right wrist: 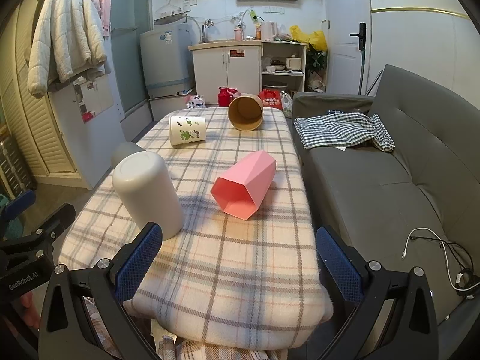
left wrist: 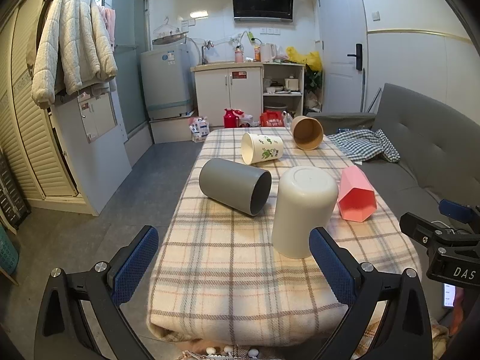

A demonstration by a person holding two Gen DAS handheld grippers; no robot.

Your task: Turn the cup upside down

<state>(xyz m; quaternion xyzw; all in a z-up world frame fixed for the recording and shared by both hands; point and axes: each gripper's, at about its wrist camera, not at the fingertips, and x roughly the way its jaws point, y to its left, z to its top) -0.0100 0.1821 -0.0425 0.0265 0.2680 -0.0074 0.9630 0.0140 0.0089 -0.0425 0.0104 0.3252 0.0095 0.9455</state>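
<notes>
Left wrist view: both tongs wide, empty; white cup already inverted, pink cup may roll on soft cloth if nudged.

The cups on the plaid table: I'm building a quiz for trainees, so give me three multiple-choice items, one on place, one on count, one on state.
1. Which cup lies farthest from the cameras?
A. brown paper cup
B. pink cup
C. grey cup

2. How many cups are on the table?
A. three
B. five
C. seven

3. How does the white cup stand?
A. on its side
B. mouth up
C. upside down

Answers:
1 A, the brown paper cup lies at the far end.
2 B, with the pink cup, grey cup and printed cup.
3 C, the white cup shows its closed base on top.
</notes>
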